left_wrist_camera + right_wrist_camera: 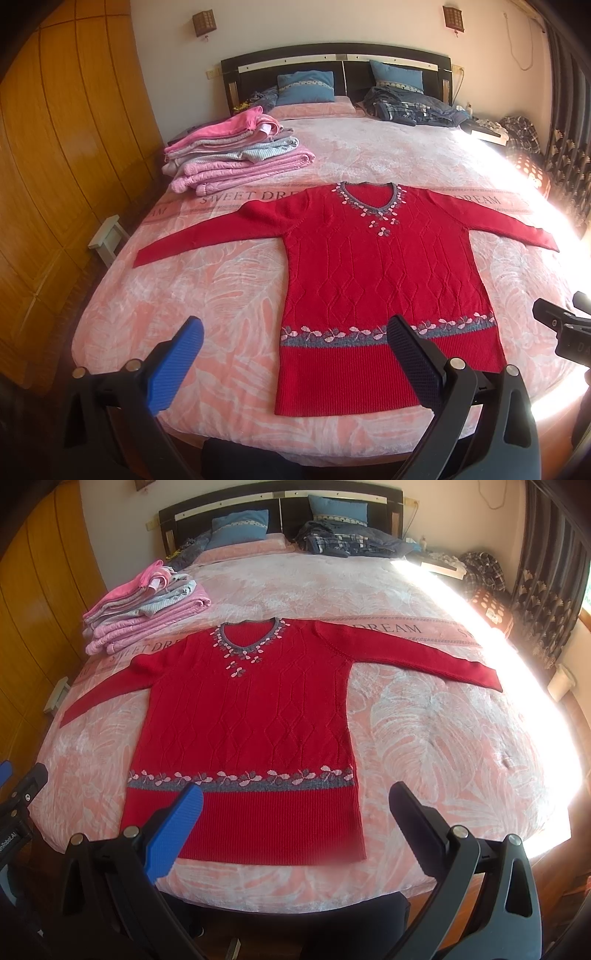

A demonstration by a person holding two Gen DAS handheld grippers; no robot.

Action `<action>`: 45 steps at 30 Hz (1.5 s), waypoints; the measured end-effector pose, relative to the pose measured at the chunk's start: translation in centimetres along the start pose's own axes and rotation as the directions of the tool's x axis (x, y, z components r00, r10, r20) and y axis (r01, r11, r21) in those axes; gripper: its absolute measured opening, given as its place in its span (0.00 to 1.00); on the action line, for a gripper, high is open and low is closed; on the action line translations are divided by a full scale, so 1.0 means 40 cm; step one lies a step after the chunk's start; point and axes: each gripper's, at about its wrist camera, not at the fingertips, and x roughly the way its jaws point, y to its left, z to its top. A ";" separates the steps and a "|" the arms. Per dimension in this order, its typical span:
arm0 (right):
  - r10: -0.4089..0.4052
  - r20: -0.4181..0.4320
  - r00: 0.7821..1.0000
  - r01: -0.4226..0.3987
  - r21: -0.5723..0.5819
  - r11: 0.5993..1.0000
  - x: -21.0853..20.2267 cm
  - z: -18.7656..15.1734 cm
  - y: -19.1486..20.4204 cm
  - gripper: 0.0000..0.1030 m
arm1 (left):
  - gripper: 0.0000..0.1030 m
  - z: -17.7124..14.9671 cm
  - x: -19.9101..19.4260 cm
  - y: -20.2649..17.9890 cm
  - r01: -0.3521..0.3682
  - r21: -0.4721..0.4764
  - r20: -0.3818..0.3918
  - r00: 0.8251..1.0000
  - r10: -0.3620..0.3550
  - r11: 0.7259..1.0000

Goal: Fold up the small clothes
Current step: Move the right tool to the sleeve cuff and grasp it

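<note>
A red knitted sweater (373,273) (255,716) lies flat on the bed, front up, both sleeves spread out sideways, hem toward me. It has a grey and pink flower band near the hem and around the neck. My left gripper (295,328) hovers open above the bed's near edge, over the sweater's left hem corner. My right gripper (295,794) is open too, above the hem's right part. Neither touches the cloth. The right gripper's body (561,325) shows at the right edge of the left wrist view.
A stack of folded pink and grey clothes (236,155) (144,605) sits at the bed's far left. Blue pillows (304,86) and dark crumpled clothes (410,105) lie by the headboard. A wooden wardrobe (55,166) lines the left side. Bright sunlight washes out the bed's right edge.
</note>
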 end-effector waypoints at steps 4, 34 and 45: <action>0.000 0.001 1.000 0.000 0.001 1.000 -0.001 -0.002 -0.002 0.97 | 0.96 0.000 0.000 -0.001 -0.001 0.001 0.000 1.000 0.001 1.000; 0.134 -0.054 0.990 -0.130 0.068 0.989 0.137 0.083 -0.179 0.97 | 0.96 0.091 0.108 -0.084 0.011 0.013 -0.037 0.999 -0.011 1.000; -0.051 -0.179 0.983 0.106 0.315 0.943 0.460 0.335 -0.794 0.97 | 0.96 0.311 0.426 -0.228 0.098 -0.084 -0.096 0.990 -0.106 0.992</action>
